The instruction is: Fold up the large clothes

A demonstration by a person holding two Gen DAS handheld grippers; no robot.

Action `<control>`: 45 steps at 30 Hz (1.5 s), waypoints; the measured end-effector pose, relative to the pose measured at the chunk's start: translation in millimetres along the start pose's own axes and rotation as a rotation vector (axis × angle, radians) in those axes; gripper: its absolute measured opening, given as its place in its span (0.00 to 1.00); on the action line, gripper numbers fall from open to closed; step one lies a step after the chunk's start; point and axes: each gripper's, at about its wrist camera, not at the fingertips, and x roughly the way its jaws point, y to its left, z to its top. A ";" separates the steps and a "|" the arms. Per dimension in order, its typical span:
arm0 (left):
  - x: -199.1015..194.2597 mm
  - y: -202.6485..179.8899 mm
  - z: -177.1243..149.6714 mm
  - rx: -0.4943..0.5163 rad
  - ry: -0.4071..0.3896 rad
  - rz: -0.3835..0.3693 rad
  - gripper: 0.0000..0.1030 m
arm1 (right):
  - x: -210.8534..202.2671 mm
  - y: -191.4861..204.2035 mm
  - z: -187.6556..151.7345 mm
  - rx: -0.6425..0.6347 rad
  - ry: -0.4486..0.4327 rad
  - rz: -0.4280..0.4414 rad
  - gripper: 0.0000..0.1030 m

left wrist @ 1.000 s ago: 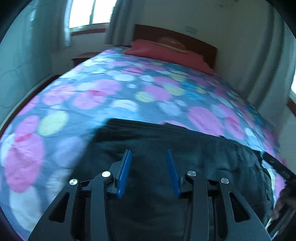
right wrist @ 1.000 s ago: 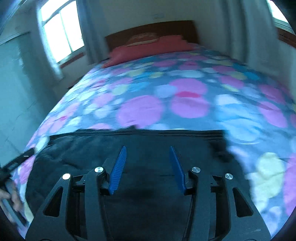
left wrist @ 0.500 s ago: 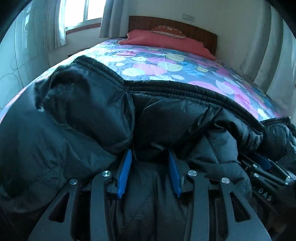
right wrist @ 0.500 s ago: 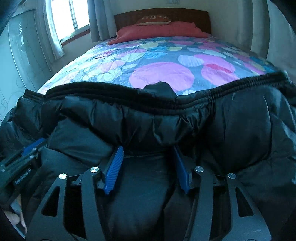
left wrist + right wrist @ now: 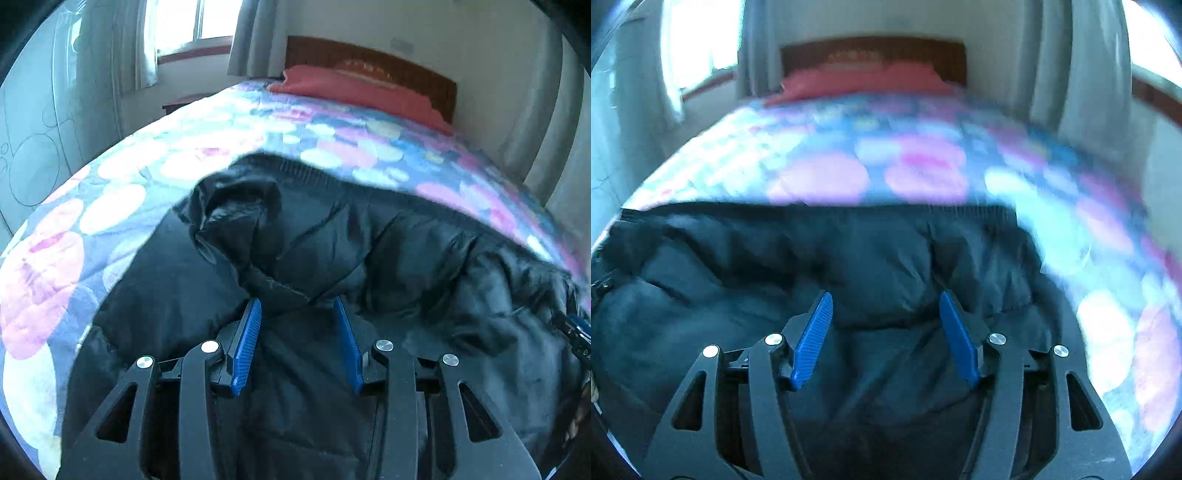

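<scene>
- Stretching away to the far headboard (image 5: pixel 369 62): bed (image 5: pixel 184 155) under a spotted quilt, red pillow (image 5: pixel 354 88) lying at the far end.
- Lying across the near end of the bed: black puffer jacket (image 5: pixel 406 258), ribbed hem on its far edge, left corner bunching up in a rumpled fold.
- Gripping a fold of the jacket between blue pads: left gripper (image 5: pixel 297 306).
- Opening over the jacket, pads drawing clear of the fabric bulging between them: right gripper (image 5: pixel 884 299).
</scene>
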 end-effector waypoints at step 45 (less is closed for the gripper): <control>-106.3 106.0 -98.7 -0.566 -0.032 -0.110 0.18 | -97.1 -102.4 -108.6 0.426 -0.016 0.144 0.26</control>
